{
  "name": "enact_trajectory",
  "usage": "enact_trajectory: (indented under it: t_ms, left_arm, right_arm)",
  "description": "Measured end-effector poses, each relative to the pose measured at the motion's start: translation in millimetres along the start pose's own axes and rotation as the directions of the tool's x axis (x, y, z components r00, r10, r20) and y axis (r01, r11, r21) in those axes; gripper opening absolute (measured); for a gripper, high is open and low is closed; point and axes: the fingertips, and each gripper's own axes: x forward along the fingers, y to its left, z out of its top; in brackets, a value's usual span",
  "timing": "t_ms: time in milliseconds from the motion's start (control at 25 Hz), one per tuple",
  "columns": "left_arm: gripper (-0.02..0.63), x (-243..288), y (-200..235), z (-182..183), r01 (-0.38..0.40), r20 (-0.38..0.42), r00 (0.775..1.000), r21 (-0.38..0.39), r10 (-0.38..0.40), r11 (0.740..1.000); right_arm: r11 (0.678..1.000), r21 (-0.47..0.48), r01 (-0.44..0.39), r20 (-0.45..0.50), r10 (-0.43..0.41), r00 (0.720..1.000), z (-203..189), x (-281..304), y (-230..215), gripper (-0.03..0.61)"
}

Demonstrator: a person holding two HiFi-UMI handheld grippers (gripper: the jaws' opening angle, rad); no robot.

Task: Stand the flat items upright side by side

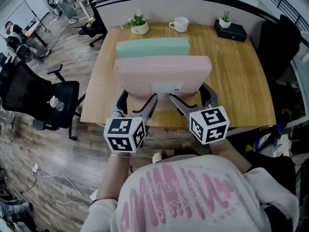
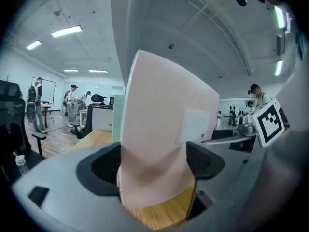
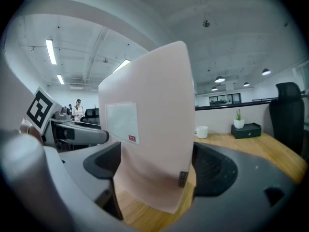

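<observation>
- Gripping from the near edge, I had the left gripper (image 1: pixel 138 96) and the right gripper (image 1: pixel 189 93) both clamped on the bottom of the pink flat case (image 1: pixel 162 74).
- That case stood upright over the wooden desk (image 1: pixel 236 81).
- Just behind it, the green flat case (image 1: pixel 153 47) stood upright and parallel.
- Farthest off sat a potted plant (image 1: pixel 139 24), a white mug (image 1: pixel 179 24) and a black box (image 1: pixel 231 31).

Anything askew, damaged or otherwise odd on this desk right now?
Nothing serious. The pink item stands upright in front of the green item, roughly parallel to it, clamped by the left gripper and right gripper. Its soft lower part is creased where the jaws squeeze it. The mug is upright; nothing is spilled.
</observation>
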Motion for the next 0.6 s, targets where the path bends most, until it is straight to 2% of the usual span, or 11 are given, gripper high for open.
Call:
enact_trajectory:
  t_ms: [360,600]
  left_arm:
    - [0.413,19.7,27.7,-8.4,0.148,-0.033,0.989,0.040,-0.147,0.988]
    - [0.413,31.6,41.7,-13.4,0.200,-0.035,0.979,0.027,-0.199,0.979]
  right_arm:
    - [0.987,0.017,0.157,-0.001,-0.157,0.988,-1.5,28.7,-0.7,0.451]
    - [0.980,0.027,0.198,-0.005,-0.198,0.980,-8.0,42.7,0.2,0.451]
